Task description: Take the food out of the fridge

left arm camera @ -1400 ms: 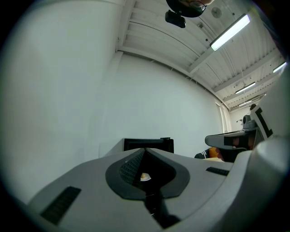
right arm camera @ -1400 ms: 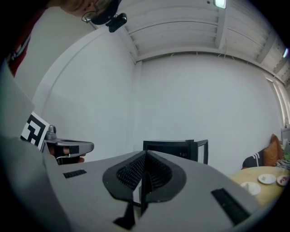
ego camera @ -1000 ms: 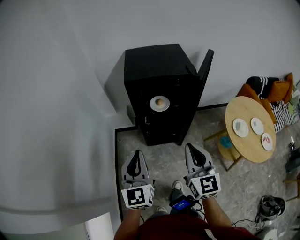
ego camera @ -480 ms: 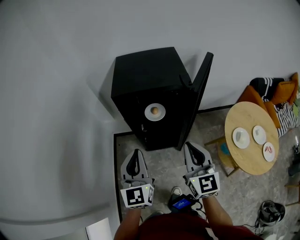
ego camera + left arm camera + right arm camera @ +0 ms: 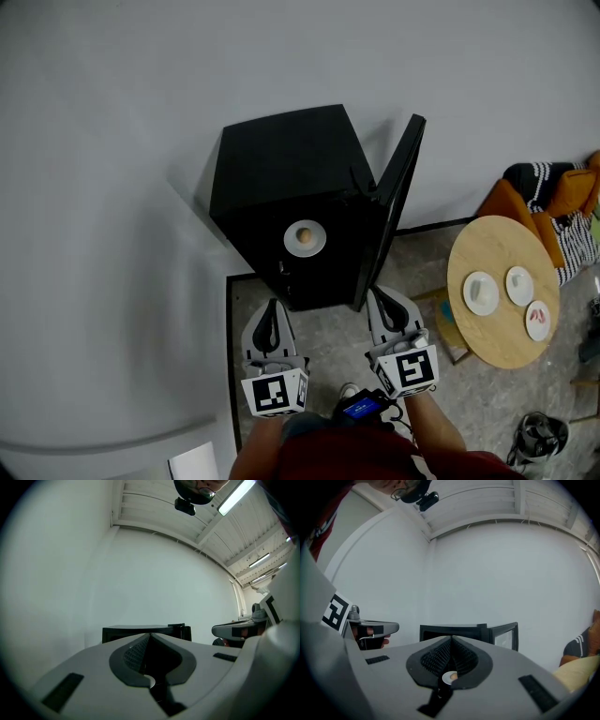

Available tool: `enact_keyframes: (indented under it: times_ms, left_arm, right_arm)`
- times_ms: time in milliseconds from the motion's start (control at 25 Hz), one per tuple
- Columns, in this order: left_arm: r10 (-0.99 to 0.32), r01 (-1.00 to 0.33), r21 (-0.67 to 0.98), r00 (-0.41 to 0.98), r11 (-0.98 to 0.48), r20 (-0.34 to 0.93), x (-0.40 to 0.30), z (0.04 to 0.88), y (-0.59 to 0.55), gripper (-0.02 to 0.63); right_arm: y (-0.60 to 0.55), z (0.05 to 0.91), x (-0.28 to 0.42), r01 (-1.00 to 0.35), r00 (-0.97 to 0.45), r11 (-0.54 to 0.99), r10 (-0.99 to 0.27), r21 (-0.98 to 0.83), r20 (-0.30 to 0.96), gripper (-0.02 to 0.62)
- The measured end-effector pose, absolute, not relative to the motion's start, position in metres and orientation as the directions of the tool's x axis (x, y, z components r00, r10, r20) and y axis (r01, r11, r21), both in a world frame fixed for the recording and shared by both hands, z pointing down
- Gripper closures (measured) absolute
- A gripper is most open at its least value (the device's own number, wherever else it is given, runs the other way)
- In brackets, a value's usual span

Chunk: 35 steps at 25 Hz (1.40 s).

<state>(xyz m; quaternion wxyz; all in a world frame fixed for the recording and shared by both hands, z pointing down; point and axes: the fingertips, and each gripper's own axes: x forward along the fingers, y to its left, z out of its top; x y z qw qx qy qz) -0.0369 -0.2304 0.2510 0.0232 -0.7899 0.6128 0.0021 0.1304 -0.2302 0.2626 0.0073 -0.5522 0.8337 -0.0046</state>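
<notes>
Fridge: the black mini fridge (image 5: 281, 178) stands with its door (image 5: 398, 187) swung open, so the inside can be reached.
Food: a small brown round item (image 5: 304, 236) sits on a white plate (image 5: 319, 246) inside, untouched.
Left gripper (image 5: 274, 306): fingers clenched, empty — aimed level at the fridge.
Right gripper (image 5: 378, 294): likewise closed on nothing.

To my right stands a round wooden table (image 5: 489, 246) bearing three small plates (image 5: 481, 292), with cushions (image 5: 555, 187) beyond it.
</notes>
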Motion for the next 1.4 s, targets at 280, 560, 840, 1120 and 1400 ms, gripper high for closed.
enact_keyframes:
  times_ms: [280, 560, 840, 1120, 1400]
  left_arm:
    - [-0.972, -0.972, -0.041, 0.232, -0.231, -0.036, -0.051, 0.253, -0.242, 0.593]
    - [-0.972, -0.974, 0.025, 0.225, -0.227, -0.066, -0.072, 0.244, -0.247, 0.594]
    - [-0.972, -0.973, 0.048, 0.222, -0.226, -0.080, -0.090, 0.243, -0.249, 0.592]
    - [-0.970, -0.971, 0.056, 0.228, -0.233, -0.083, -0.094, 0.242, -0.249, 0.594]
    - [-0.961, -0.963, -0.018, 0.270, -0.269, -0.055, -0.092, 0.259, -0.256, 0.594]
  right_arm:
    - [-0.244, 0.263, 0.116, -0.914, -0.405, 0.405, -0.914, -0.002, -0.004, 0.574]
    - [-0.247, 0.259, 0.093, -0.921, -0.391, 0.391, -0.921, 0.008, 0.001, 0.574]
    - [-0.250, 0.257, 0.073, -0.919, -0.392, 0.392, -0.920, 0.027, 0.004, 0.574]
    - [-0.250, 0.258, 0.066, -0.919, -0.394, 0.394, -0.919, 0.030, 0.008, 0.574]
    - [-0.257, 0.272, 0.058, -0.912, -0.406, 0.407, -0.913, 0.045, 0.036, 0.574]
